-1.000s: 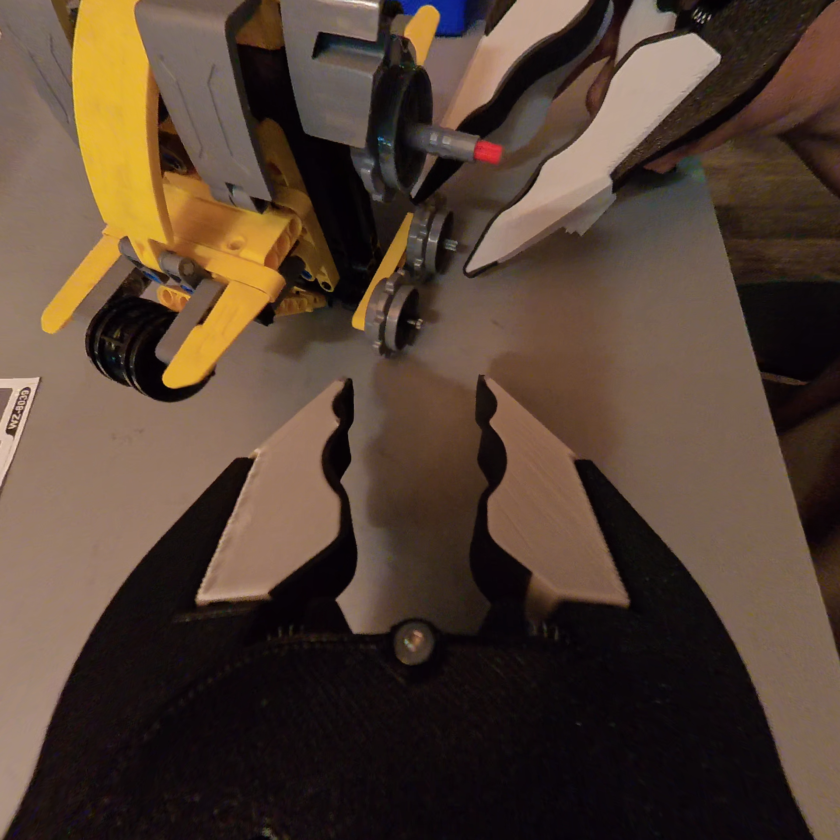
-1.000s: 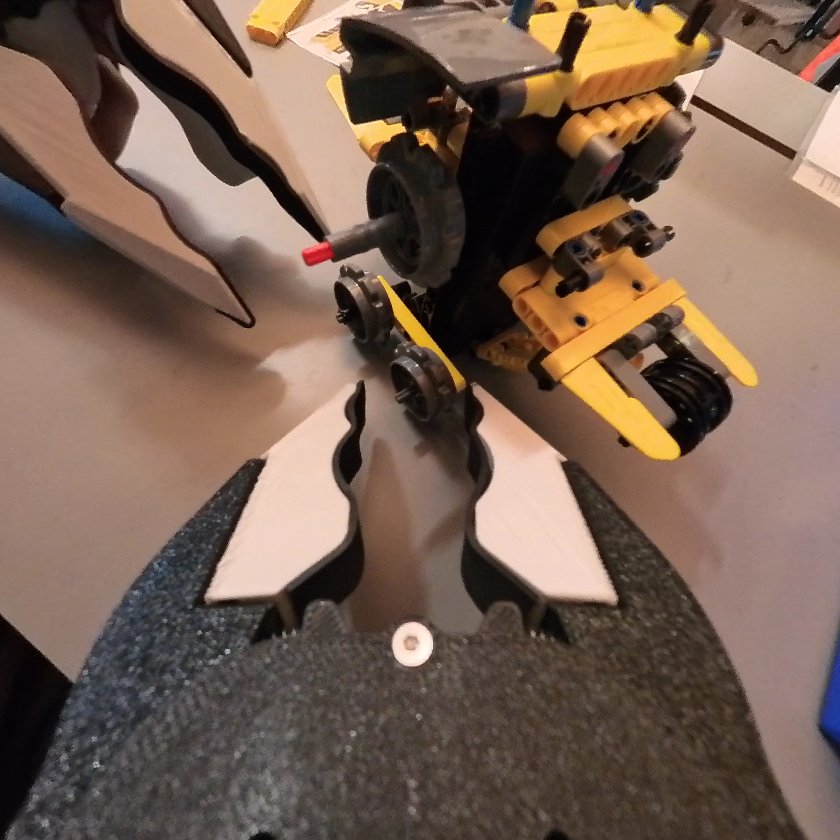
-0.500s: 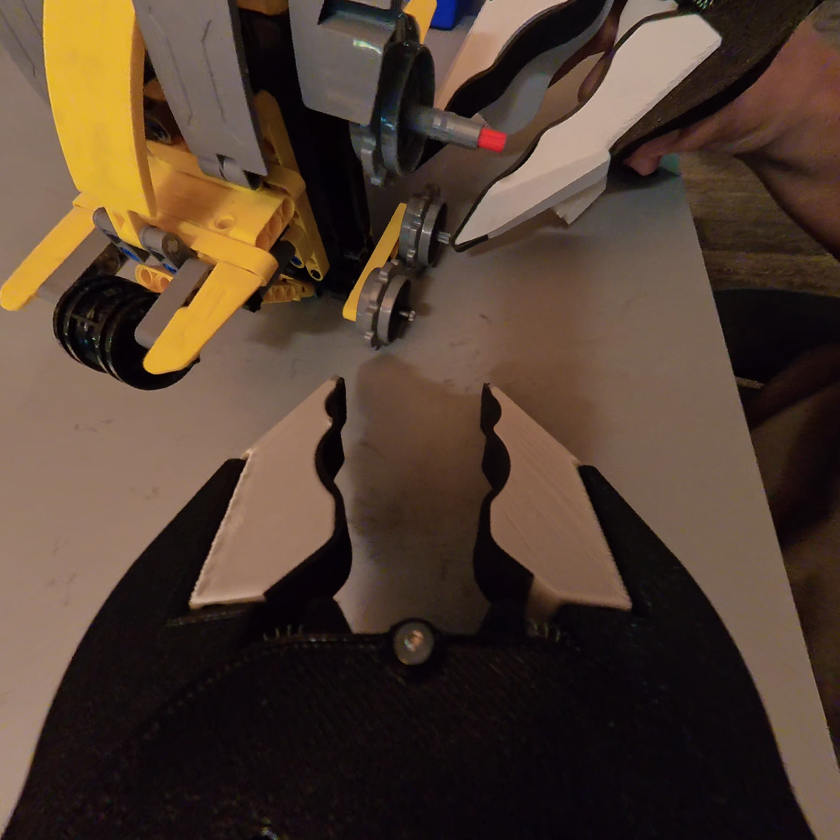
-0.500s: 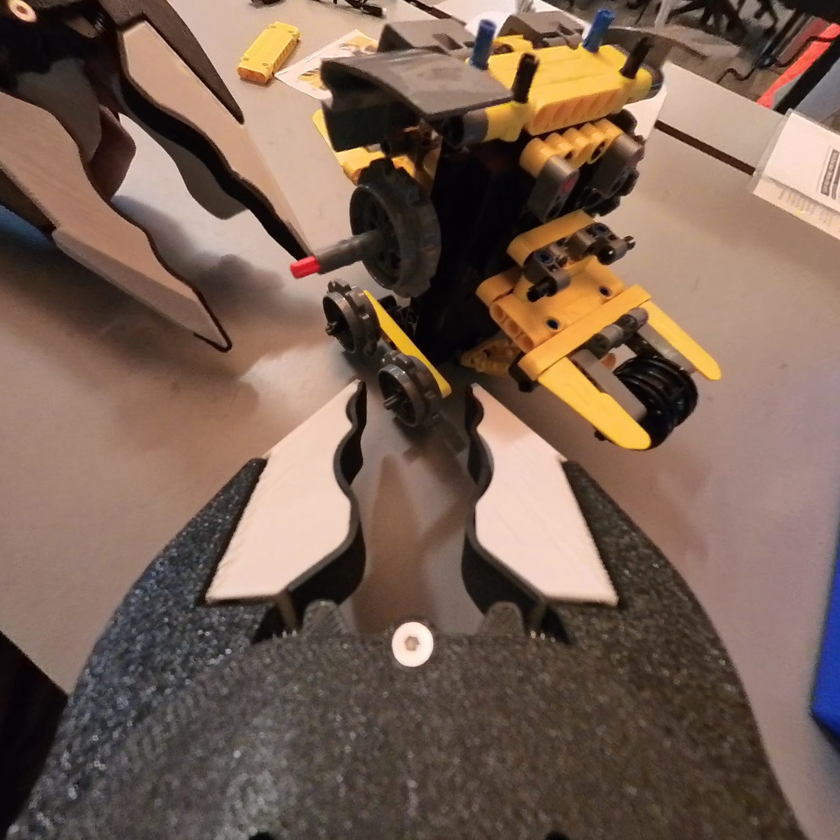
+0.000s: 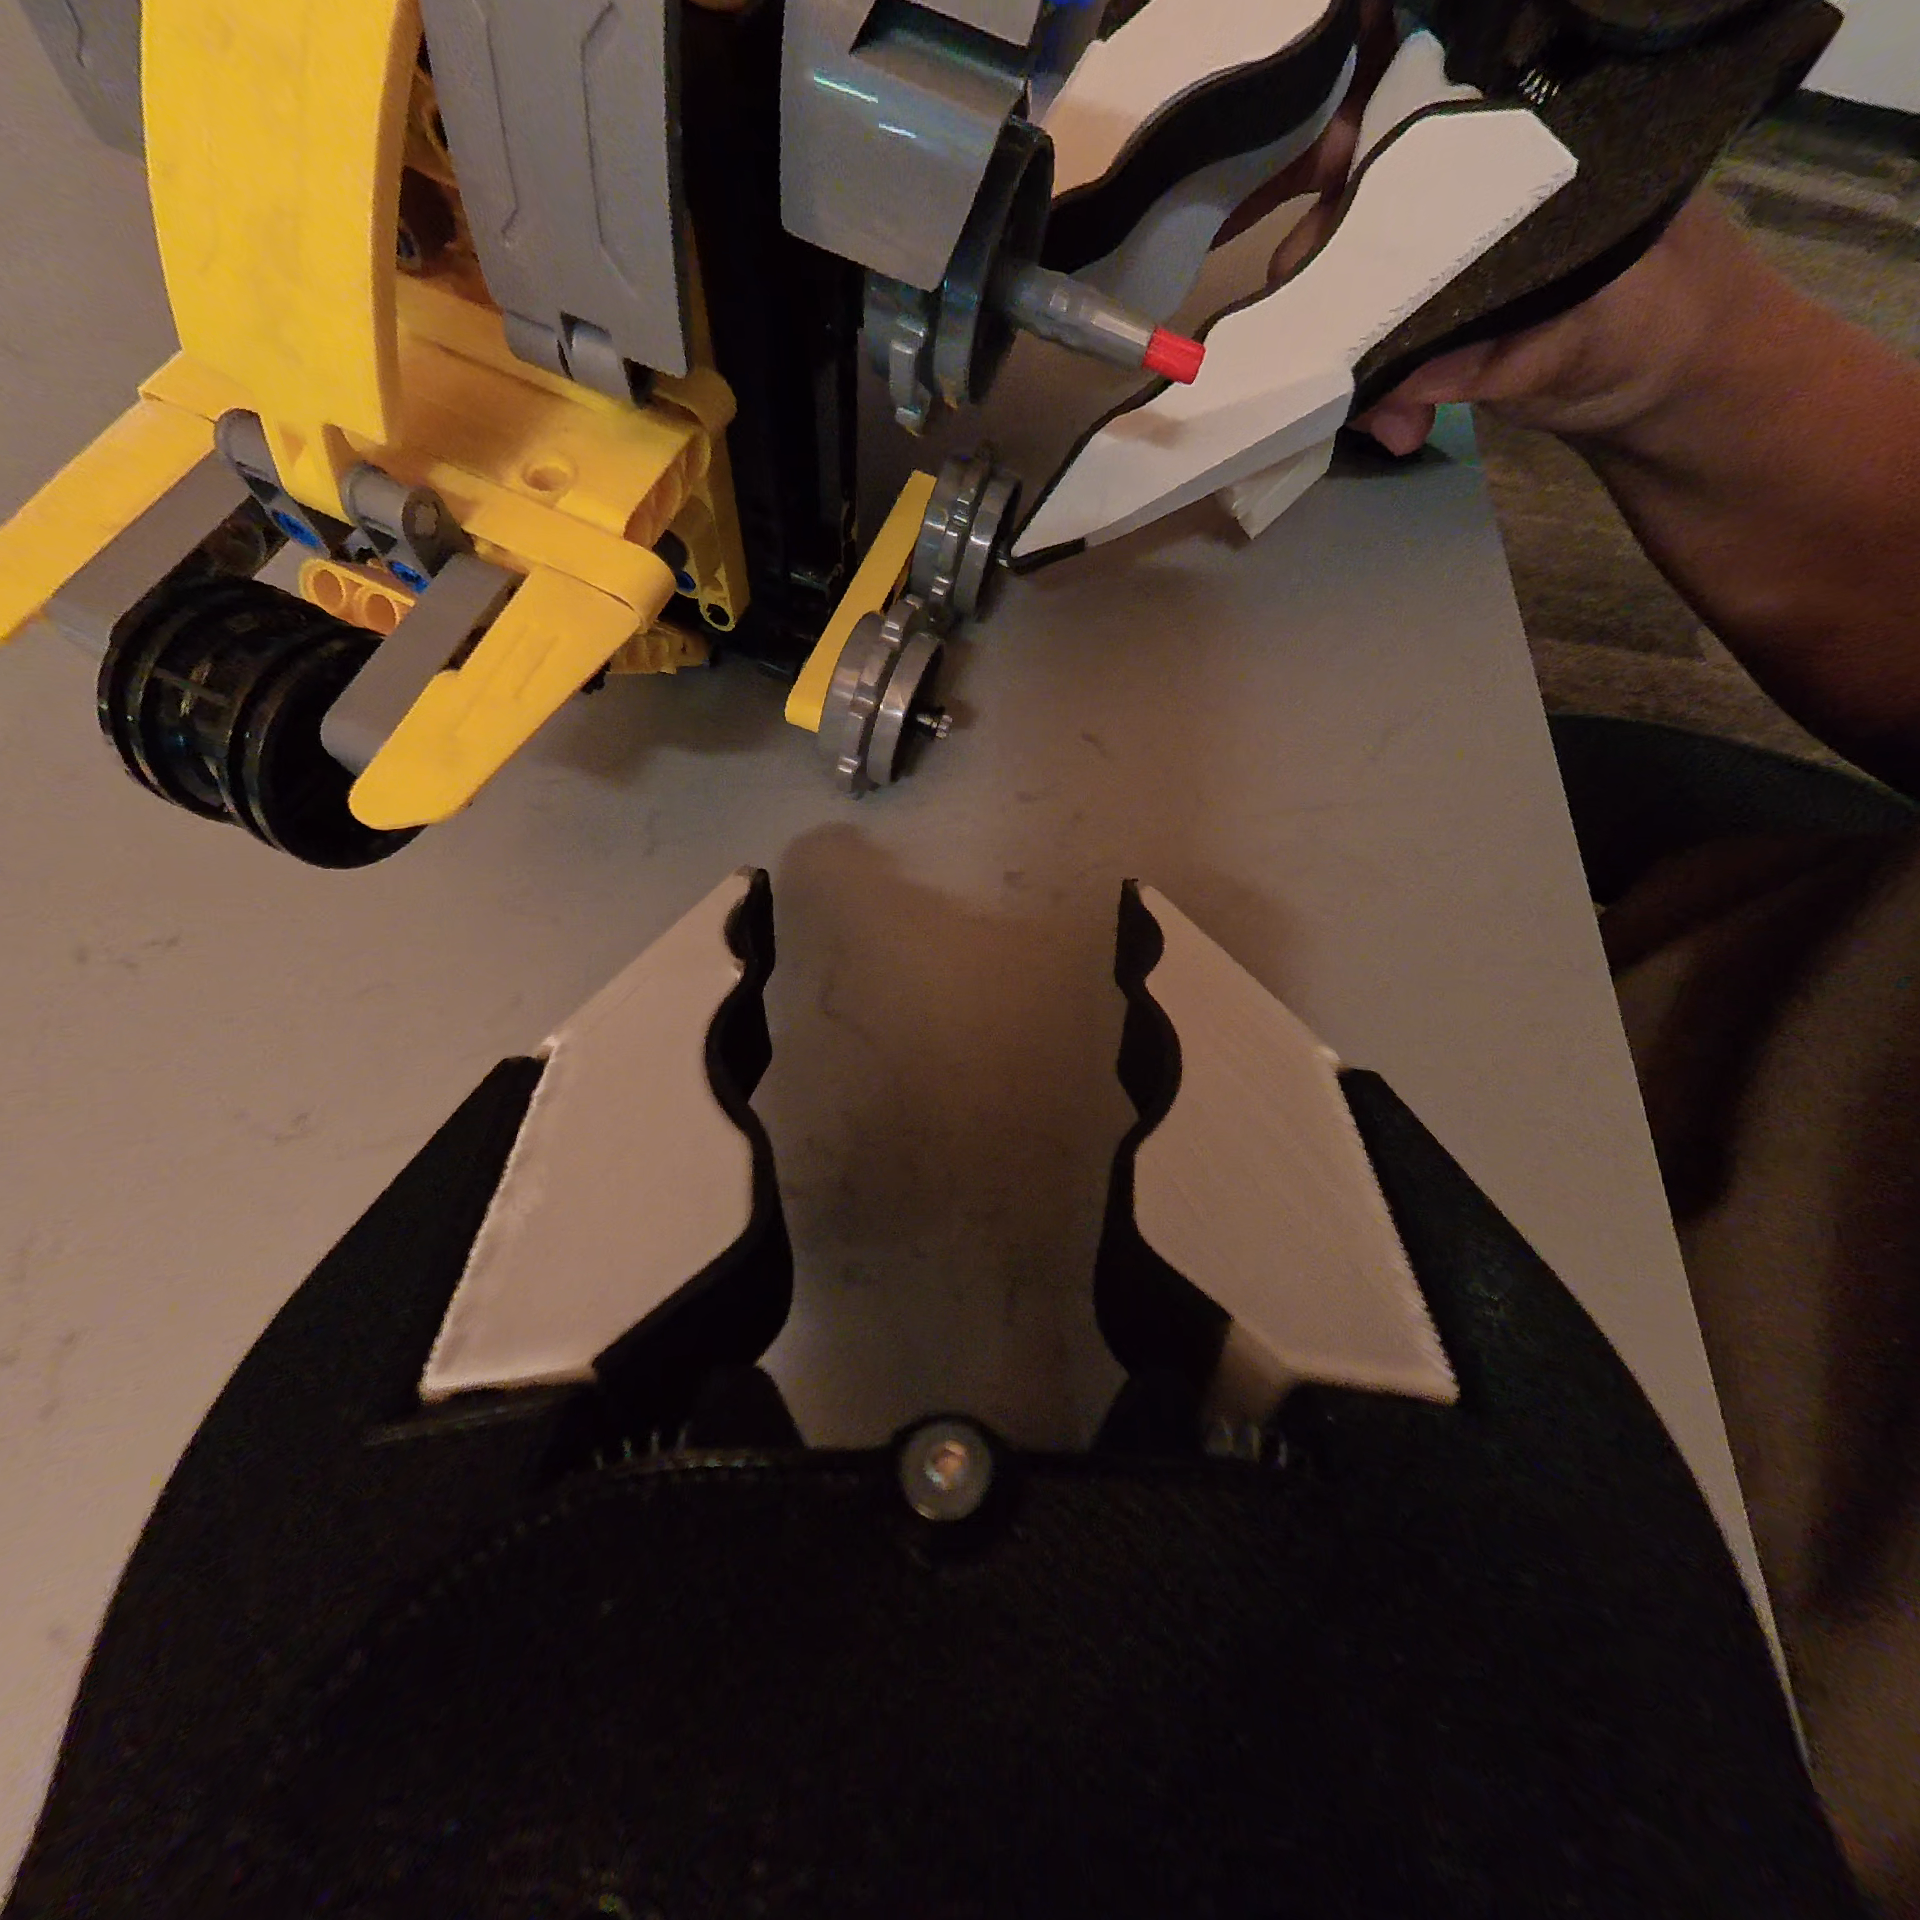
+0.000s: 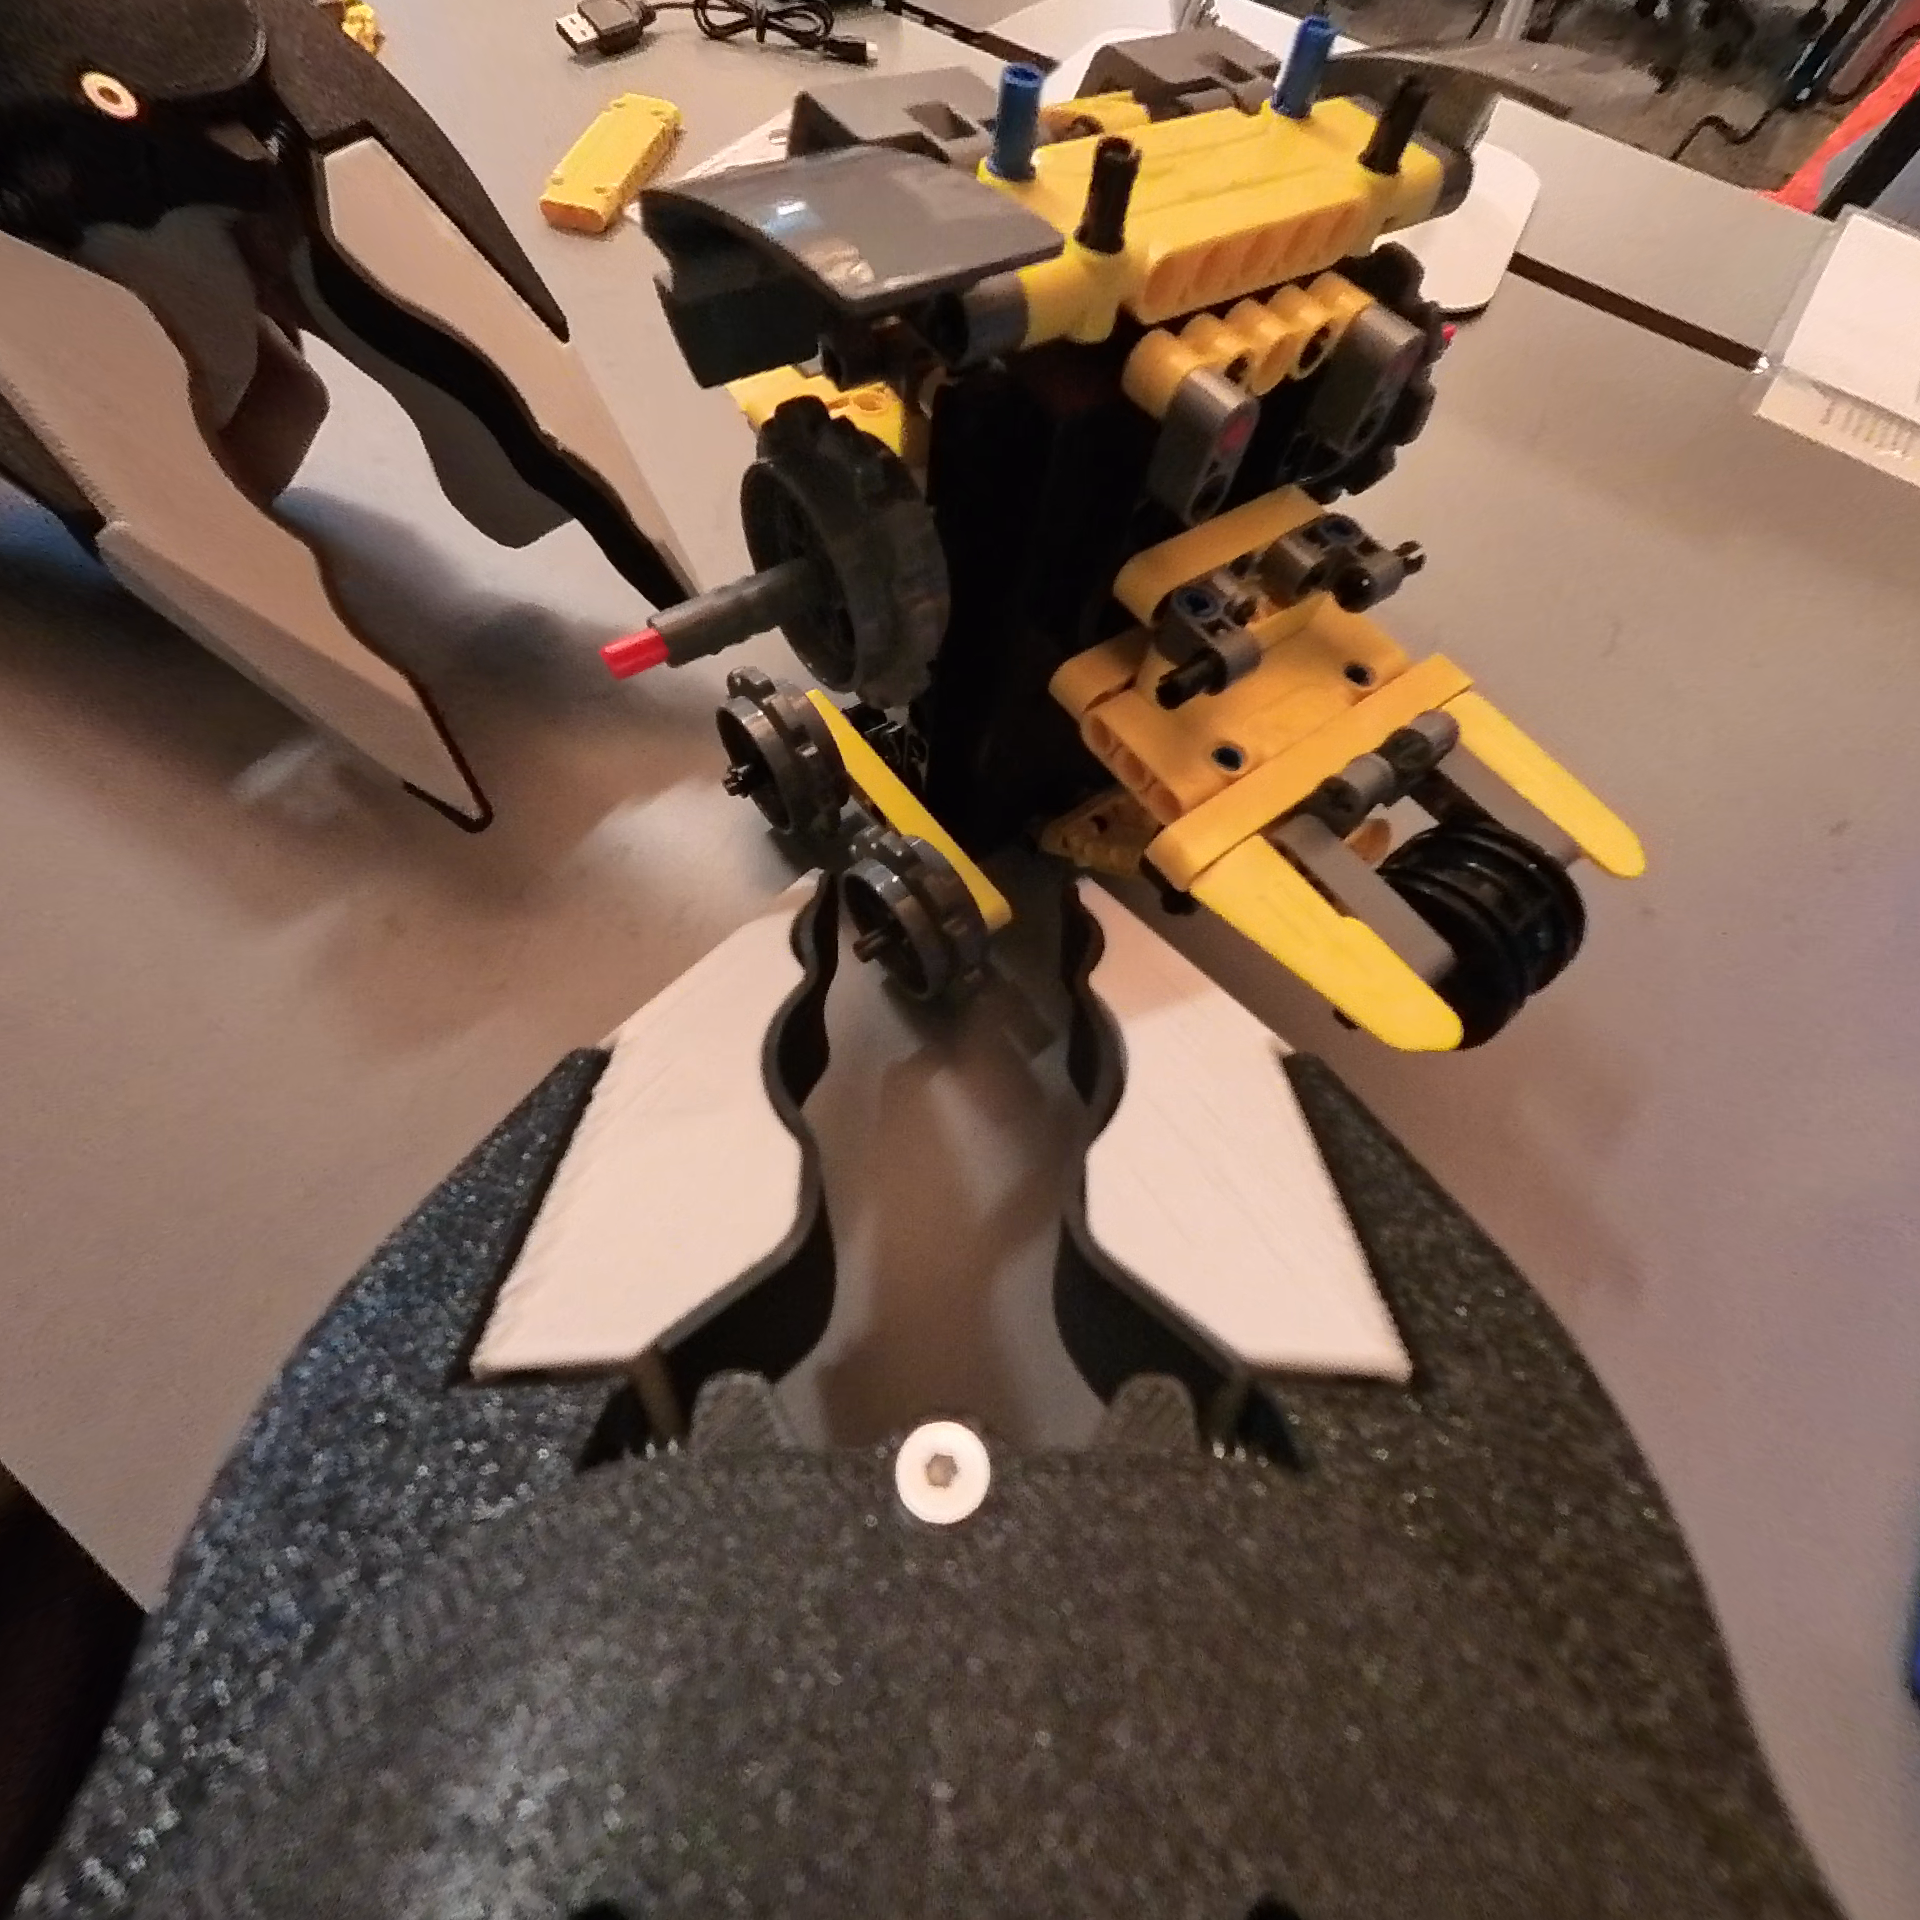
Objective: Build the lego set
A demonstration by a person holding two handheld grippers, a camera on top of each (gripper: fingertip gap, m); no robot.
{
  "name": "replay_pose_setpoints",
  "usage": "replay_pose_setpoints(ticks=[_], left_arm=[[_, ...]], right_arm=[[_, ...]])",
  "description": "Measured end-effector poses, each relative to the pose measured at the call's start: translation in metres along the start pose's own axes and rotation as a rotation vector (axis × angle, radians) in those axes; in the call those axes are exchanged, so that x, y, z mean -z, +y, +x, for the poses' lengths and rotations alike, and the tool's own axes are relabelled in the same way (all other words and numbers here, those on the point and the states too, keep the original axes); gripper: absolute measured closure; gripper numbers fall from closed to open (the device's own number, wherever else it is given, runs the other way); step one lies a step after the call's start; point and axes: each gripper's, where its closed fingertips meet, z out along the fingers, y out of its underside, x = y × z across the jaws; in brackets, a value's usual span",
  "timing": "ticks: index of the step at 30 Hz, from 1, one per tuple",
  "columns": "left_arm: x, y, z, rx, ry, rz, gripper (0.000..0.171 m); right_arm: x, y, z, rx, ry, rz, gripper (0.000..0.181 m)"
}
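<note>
A yellow, grey and black brick-built vehicle model [image 5: 499, 436] stands on the grey table [image 5: 1299, 831]. A grey axle with a red tip [image 5: 1101, 322] sticks out of its side wheel, above two small grey gear wheels [image 5: 883, 707]. My left gripper [image 5: 940, 888] is open and empty, a short way in front of the gear wheels. My right gripper [image 6: 951, 894] is open, with the nearer small gear wheel [image 6: 914, 925] between its fingertips. It also shows in the left wrist view [image 5: 1195, 447], one tip against the farther gear wheel. The left gripper's fingers [image 6: 312, 582] show in the right wrist view, next to the axle [image 6: 686, 634].
A black roller [image 5: 229, 717] sits between yellow prongs at the model's front. A loose yellow brick [image 6: 613, 156], cables [image 6: 769, 26] and a white card stand [image 6: 1860, 343] lie beyond the model. The table's right edge [image 5: 1558, 831] is close. A hand [image 5: 1621, 353] holds the right gripper. Measured from the fingertips, the black roller [image 5: 229, 717] is 8 centimetres or so from the left gripper and 12 centimetres from the right.
My left gripper has opened a little wider and drifted, so the model sits farther left in its view. My right gripper's fingertip has closed in on the small gear wheels.
</note>
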Motion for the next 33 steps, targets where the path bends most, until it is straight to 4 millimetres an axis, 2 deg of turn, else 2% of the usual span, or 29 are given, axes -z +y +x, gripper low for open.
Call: replay_pose_setpoints(ticks=[33], left_arm=[[-0.0034,0.0041,0.0004,-0.006,-0.002,-0.033,0.107]], right_arm=[[-0.0025,0.002,-0.0021,-0.015,-0.032,-0.018,0.14]])
